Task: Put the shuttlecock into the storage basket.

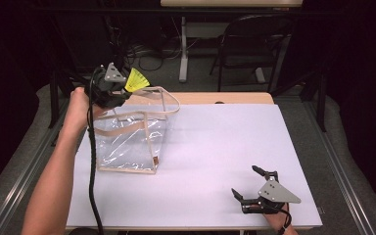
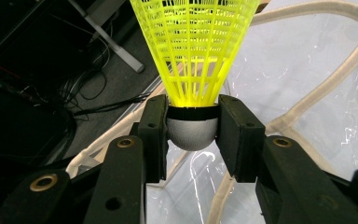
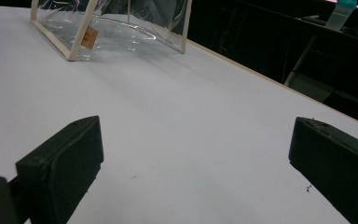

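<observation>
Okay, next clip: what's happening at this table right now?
A person works at a white table with a gripper in each hand. The left gripper is clamped on the grey rounded base of a yellow shuttlecock, holding it above the open top of a clear bag with beige trim and handles, which stands on the table's left side. The right gripper rests near the front right edge, jaws open and empty.

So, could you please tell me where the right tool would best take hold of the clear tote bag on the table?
Probably one of the beige strap handles arching over the clear tote bag: thin, raised and free of the flexible walls. The open right tool could come from the bag's right side, jaws across the strap, clear of the left tool holding the yellow shuttlecock above the opening.
</observation>
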`<state>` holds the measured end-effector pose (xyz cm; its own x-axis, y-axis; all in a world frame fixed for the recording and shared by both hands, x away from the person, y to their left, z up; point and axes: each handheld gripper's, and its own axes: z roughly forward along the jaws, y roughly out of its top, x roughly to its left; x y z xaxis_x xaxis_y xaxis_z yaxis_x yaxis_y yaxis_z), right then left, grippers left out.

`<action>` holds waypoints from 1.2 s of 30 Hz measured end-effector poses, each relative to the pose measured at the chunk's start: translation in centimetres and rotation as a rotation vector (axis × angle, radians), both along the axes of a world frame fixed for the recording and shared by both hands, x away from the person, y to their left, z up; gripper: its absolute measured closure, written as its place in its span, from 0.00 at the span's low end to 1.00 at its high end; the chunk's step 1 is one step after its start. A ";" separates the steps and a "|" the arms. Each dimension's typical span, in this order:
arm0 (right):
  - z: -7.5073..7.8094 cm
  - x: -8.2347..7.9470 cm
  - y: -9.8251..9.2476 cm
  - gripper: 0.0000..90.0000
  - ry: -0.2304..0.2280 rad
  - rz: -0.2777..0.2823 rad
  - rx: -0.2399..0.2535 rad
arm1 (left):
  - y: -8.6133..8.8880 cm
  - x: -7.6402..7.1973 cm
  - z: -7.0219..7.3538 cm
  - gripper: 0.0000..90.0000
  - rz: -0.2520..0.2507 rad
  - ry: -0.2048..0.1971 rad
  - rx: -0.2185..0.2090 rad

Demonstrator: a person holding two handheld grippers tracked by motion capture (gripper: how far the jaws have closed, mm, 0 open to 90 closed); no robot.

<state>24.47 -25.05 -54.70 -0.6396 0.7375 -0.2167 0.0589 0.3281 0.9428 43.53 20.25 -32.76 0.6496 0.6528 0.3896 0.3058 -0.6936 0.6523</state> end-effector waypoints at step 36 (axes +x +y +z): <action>0.0 0.0 0.0 0.03 -0.001 -0.001 -0.001 | 1.2 0.1 -1.7 0.72 0.027 0.047 -0.019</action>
